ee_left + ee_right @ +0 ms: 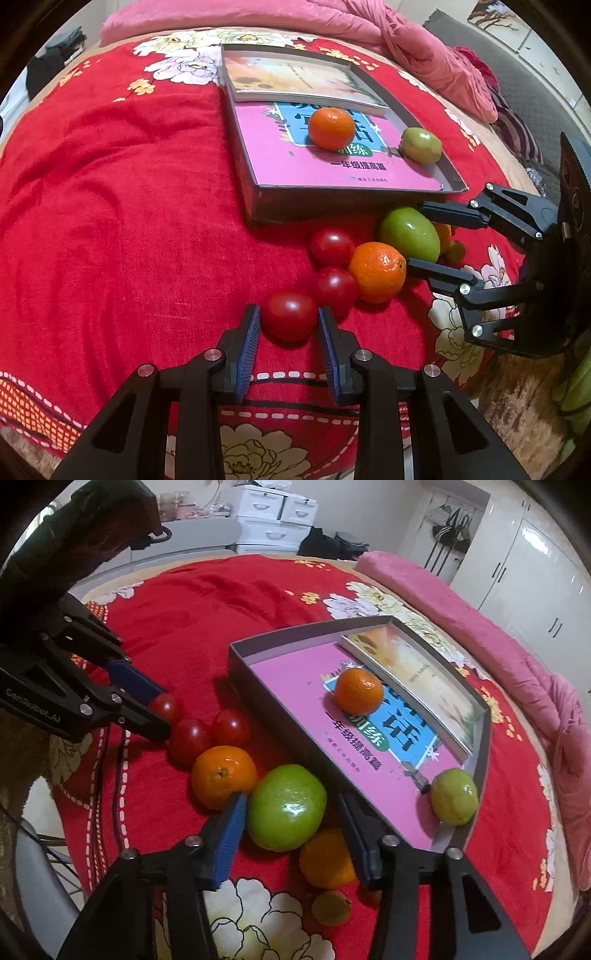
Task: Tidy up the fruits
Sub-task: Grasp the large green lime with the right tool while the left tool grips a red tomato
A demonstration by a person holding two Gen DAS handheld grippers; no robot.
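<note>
bed (110, 206): loose fruit sits just off the near edge of my box (314, 205) | right gripper (291, 812): jaws straddle the big green fruit (286, 806), not clamped yet, I need to squeeze before lifting | left gripper (289, 321): clenched on a tomato (289, 319), next I carry it into the box

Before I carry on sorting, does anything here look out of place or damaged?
Nothing looks damaged or spilled. One oddity: the box taking the fruit already holds two books, so the orange sits on a book cover and the small green fruit is wedged in the corner.
</note>
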